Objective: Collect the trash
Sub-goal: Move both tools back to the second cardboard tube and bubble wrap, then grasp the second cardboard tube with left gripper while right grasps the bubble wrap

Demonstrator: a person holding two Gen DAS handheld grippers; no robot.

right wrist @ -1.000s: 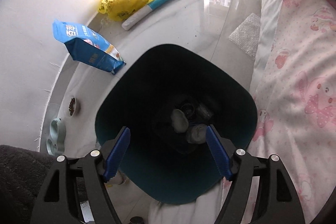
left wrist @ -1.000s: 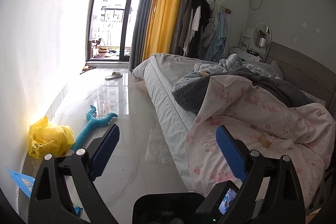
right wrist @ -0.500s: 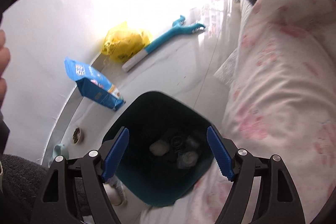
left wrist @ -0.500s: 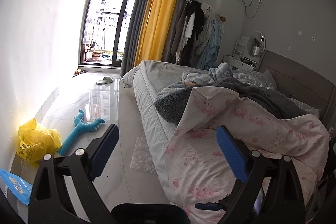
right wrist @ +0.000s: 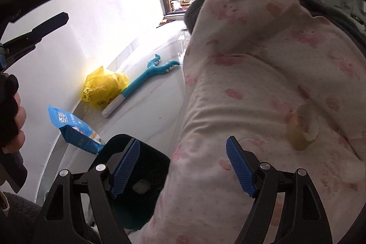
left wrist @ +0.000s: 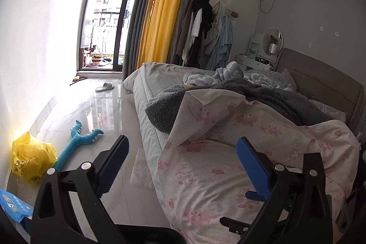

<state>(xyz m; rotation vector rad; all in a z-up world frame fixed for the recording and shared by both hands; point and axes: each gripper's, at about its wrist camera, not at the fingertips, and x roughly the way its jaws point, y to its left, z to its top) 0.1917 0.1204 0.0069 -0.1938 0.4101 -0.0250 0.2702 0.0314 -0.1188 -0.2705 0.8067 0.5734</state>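
My right gripper [right wrist: 183,166] is open and empty, above the edge of a pink quilt [right wrist: 263,84]. A dark teal trash bin [right wrist: 146,184] with white scraps inside stands on the floor below its left finger. A clear yellowish tape roll [right wrist: 303,127] lies on the quilt to the right of the gripper. My left gripper [left wrist: 180,164] is open and empty, held over the quilt's edge [left wrist: 228,152]. It also shows at the upper left of the right wrist view [right wrist: 43,4]. A yellow plastic bag [left wrist: 32,159] and a blue packet [left wrist: 13,207] lie by the wall.
A teal toy stick [left wrist: 77,141] lies on the glossy floor beside the yellow bag. A sheet of bubble wrap [left wrist: 141,170] lies by the bed. A grey blanket [left wrist: 251,97] is heaped on the bed. A slipper [left wrist: 104,86] lies near the balcony door.
My right gripper has swung up from over the bin to face the quilt and the tape roll. My left gripper has risen and turned slightly; both stayed open.
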